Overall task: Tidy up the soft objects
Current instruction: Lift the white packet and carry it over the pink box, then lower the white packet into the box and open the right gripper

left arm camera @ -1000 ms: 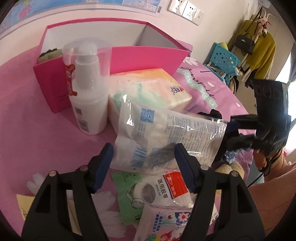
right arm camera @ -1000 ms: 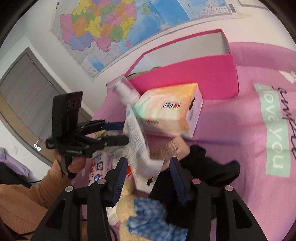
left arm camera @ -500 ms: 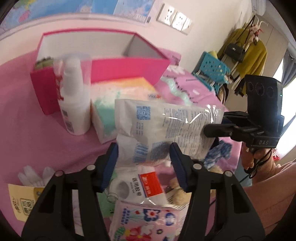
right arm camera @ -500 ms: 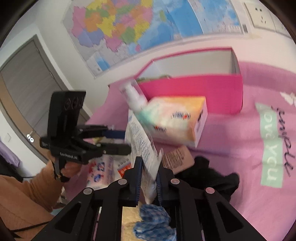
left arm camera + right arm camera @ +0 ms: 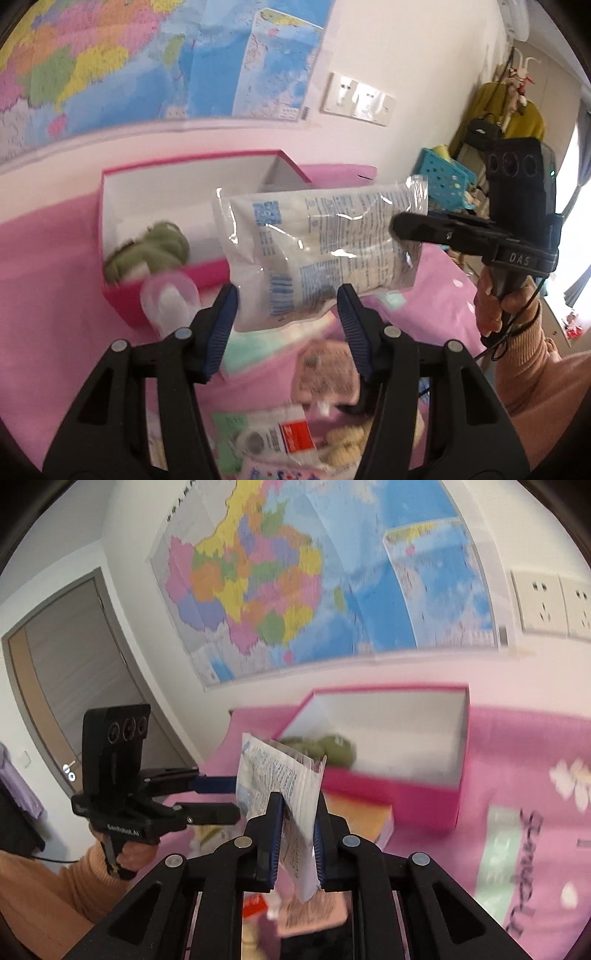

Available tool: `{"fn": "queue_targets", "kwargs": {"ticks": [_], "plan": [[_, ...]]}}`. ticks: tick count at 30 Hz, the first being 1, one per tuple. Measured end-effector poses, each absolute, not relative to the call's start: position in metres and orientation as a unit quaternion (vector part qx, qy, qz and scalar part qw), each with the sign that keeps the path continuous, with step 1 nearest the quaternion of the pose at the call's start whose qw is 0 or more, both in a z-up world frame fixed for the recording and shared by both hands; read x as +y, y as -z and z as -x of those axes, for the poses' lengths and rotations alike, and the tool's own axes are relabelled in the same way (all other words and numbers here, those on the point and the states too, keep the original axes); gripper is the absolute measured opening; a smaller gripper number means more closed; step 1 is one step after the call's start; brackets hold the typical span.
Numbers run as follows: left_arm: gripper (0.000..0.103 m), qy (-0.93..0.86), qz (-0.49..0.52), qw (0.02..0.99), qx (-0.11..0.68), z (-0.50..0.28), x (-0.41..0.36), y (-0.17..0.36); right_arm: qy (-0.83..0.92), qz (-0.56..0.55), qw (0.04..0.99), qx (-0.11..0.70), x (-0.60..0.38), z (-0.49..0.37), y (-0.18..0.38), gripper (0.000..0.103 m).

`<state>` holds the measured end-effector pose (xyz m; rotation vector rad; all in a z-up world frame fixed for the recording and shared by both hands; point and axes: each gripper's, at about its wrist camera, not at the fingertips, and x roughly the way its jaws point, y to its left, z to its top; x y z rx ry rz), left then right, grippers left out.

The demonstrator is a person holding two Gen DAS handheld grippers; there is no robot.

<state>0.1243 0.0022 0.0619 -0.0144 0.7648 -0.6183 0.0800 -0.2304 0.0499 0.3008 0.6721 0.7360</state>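
The clear plastic pouch point(image 5: 317, 254) hangs in the air above the pink bedspread point(image 5: 44, 302), held at one end by the right gripper point(image 5: 297, 834), whose jaws are closed on it; in the right wrist view the pouch stands nearly edge-on between the blue pads point(image 5: 275, 842). In the left wrist view its long axis runs roughly from 9 to 3 o'clock, printed face toward the camera, and the black fingers of the right gripper pinch its 3 o'clock end. The left gripper point(image 5: 288, 325) sits just below the pouch with its jaws spread wide, one finger at each side of the pouch's lower edge; whether either pad touches the film is hard to tell through the blur.

Beyond the pouch, toward 11 o'clock in the left wrist view, stands the open pink box point(image 5: 122, 299), white inside. A green soft bundle point(image 5: 147, 254) fills its near left corner and the rest of the interior toward 1 o'clock shows bare white wall. The box's near rim lies just under the pouch's left end. A white pump bottle point(image 5: 168, 299) stands touching or just beside the box's front wall, at 10 o'clock from the left gripper's fingertips.

Below the jaws, toward 6 o'clock, the bed carries a crowd of items: a pale tissue pack point(image 5: 258, 350), a pinkish-brown flat piece point(image 5: 325, 373), and a tape packet with a red label point(image 5: 273, 439).
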Motion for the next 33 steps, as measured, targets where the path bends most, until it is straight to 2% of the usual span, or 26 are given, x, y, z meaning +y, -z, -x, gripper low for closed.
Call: {"fn": "queue_targets", "kwargs": {"ticks": [9, 12, 14, 18, 19, 21, 23, 27, 28, 30, 33], "plan": [[0.058, 0.244, -0.006, 0.884, 0.400, -0.184, -0.015, -0.067, -0.354, -0.164, 0.866, 0.312, -0.242, -0.151, -0.061, 0.015], [0.058, 0.231, -0.003, 0.878, 0.418, -0.200, -0.018, -0.060, -0.354, -0.174, 0.860, 0.322, -0.243, -0.173, -0.052, 0.015], [0.051, 0.231, 0.004, 0.871, 0.433, -0.211, -0.019, -0.054, -0.353, -0.181, 0.855, 0.334, -0.243, -0.187, -0.044, 0.015], [0.051, 0.223, 0.002, 0.869, 0.442, -0.221, -0.025, -0.048, -0.343, -0.178, 0.849, 0.361, -0.236, -0.208, -0.025, 0.014], [0.051, 0.219, 0.001, 0.870, 0.442, -0.221, -0.026, -0.048, -0.340, -0.175, 0.846, 0.372, -0.232, -0.213, -0.018, 0.018], [0.051, 0.219, 0.000, 0.871, 0.440, -0.220, -0.027, -0.048, -0.331, -0.171, 0.843, 0.387, -0.226, -0.222, -0.008, 0.019], [0.051, 0.214, -0.007, 0.875, 0.433, -0.215, -0.027, -0.049, -0.302, -0.167, 0.849, 0.400, -0.226, -0.228, -0.001, 0.029], [0.051, 0.215, -0.013, 0.879, 0.425, -0.210, -0.026, -0.050, -0.260, -0.144, 0.862, 0.411, -0.225, -0.231, 0.006, 0.030], [0.051, 0.214, -0.011, 0.879, 0.426, -0.211, -0.025, -0.050, -0.249, -0.135, 0.866, 0.412, -0.224, -0.231, 0.007, 0.038], [0.051, 0.214, -0.012, 0.879, 0.425, -0.209, -0.025, -0.049, -0.228, -0.111, 0.873, 0.417, -0.221, -0.231, 0.008, 0.047], [0.051, 0.214, -0.013, 0.878, 0.428, -0.208, -0.027, -0.047, -0.247, -0.106, 0.860, 0.433, -0.212, -0.235, 0.014, 0.047]]}}
